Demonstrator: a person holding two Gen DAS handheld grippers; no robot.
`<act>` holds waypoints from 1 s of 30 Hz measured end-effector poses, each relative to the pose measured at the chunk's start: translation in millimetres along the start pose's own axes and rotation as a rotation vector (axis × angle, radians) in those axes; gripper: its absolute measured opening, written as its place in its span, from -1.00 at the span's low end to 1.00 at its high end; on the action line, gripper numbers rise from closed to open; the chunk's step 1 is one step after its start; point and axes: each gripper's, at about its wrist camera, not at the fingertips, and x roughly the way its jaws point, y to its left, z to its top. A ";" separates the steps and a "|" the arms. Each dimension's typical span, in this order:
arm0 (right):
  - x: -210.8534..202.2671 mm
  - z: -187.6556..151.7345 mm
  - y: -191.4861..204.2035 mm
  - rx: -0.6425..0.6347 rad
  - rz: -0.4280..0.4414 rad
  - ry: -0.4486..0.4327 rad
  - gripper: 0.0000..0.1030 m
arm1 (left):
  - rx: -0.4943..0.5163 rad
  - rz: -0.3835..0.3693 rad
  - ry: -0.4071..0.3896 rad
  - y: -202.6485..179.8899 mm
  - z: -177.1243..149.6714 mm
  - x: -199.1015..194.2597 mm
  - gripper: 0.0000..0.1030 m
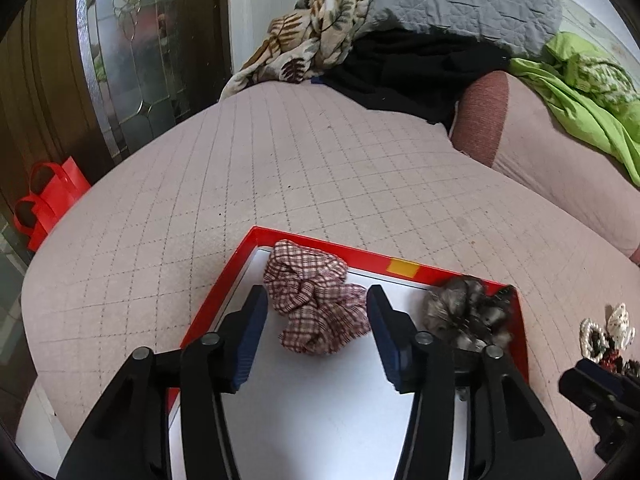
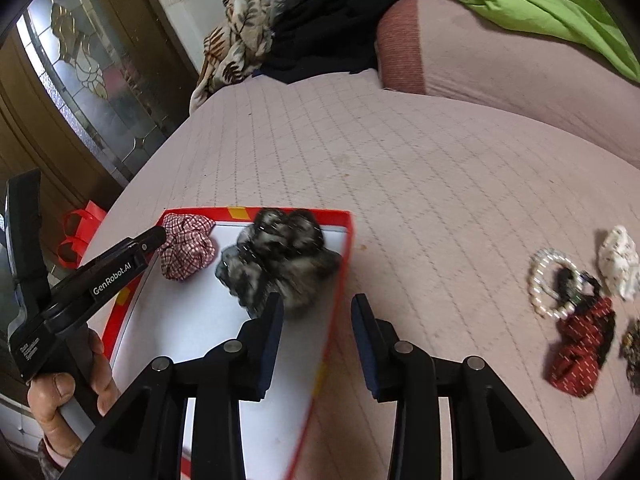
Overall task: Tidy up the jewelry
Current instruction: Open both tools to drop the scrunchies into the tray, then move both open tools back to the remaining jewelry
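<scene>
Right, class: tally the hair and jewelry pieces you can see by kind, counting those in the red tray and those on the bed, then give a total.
Scrunchies: 4 (plaid, grey fuzzy, white, dark red)
Pearl bracelets: 1
Unclear dark pieces: 2 (one at the bracelet, one at the picture's right edge)
Total: 7

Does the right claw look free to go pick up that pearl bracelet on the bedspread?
Probably yes. The right claw is open and empty over the red tray's edge, and only bare bedspread lies between it and the pearl bracelet. A dark hair tie overlaps the bracelet, so the pick may snag.
</scene>
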 end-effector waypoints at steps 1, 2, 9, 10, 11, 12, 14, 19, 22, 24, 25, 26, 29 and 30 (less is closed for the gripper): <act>-5.9 -3.0 -4.4 0.005 -0.003 -0.004 -0.25 | 0.007 -0.002 -0.011 -3.6 -2.3 -4.4 0.00; -10.3 -6.0 -7.9 0.007 -0.005 -0.007 -0.25 | 0.012 -0.004 -0.016 -6.4 -4.4 -7.3 0.00; -64.0 -41.6 -65.4 0.068 -0.069 -0.044 -0.24 | 0.088 -0.082 -0.069 -44.7 -25.9 -48.0 0.00; -71.2 -46.3 -75.2 0.080 -0.077 -0.049 -0.24 | 0.102 -0.101 -0.079 -52.4 -29.4 -55.8 0.00; -80.5 -53.3 -88.4 0.099 -0.087 -0.055 -0.24 | 0.116 -0.123 -0.084 -61.2 -32.7 -63.4 0.00; -86.9 -58.7 -98.5 0.114 -0.096 -0.059 -0.23 | 0.126 -0.145 -0.083 -67.6 -34.9 -69.0 0.00; -103.5 -74.0 -129.0 0.160 -0.125 -0.065 -0.23 | 0.143 -0.204 -0.068 -82.8 -42.5 -81.3 0.00; -138.7 -109.1 -191.4 0.244 -0.190 -0.084 -0.20 | 0.229 -0.308 -0.006 -133.9 -62.5 -95.3 0.00; -157.0 -124.7 -220.5 0.285 -0.219 -0.107 -0.08 | 0.243 -0.368 0.062 -164.4 -72.5 -91.4 0.00; -164.7 -131.5 -234.3 0.310 -0.224 -0.121 -0.05 | 0.251 -0.416 0.107 -185.3 -79.1 -86.1 0.00; -168.1 -134.3 -240.7 0.322 -0.226 -0.130 -0.05 | 0.260 -0.430 0.126 -196.3 -82.8 -82.3 0.00; -170.4 -136.7 -246.6 0.335 -0.225 -0.137 -0.05 | 0.267 -0.444 0.146 -208.4 -86.9 -77.2 0.00; -173.9 -141.7 -262.4 0.363 -0.211 -0.155 -0.04 | 0.275 -0.481 0.204 -236.0 -97.0 -61.9 0.00; -174.6 -140.8 -267.2 0.369 -0.211 -0.163 -0.04 | 0.268 -0.491 0.224 -244.6 -99.4 -56.1 0.00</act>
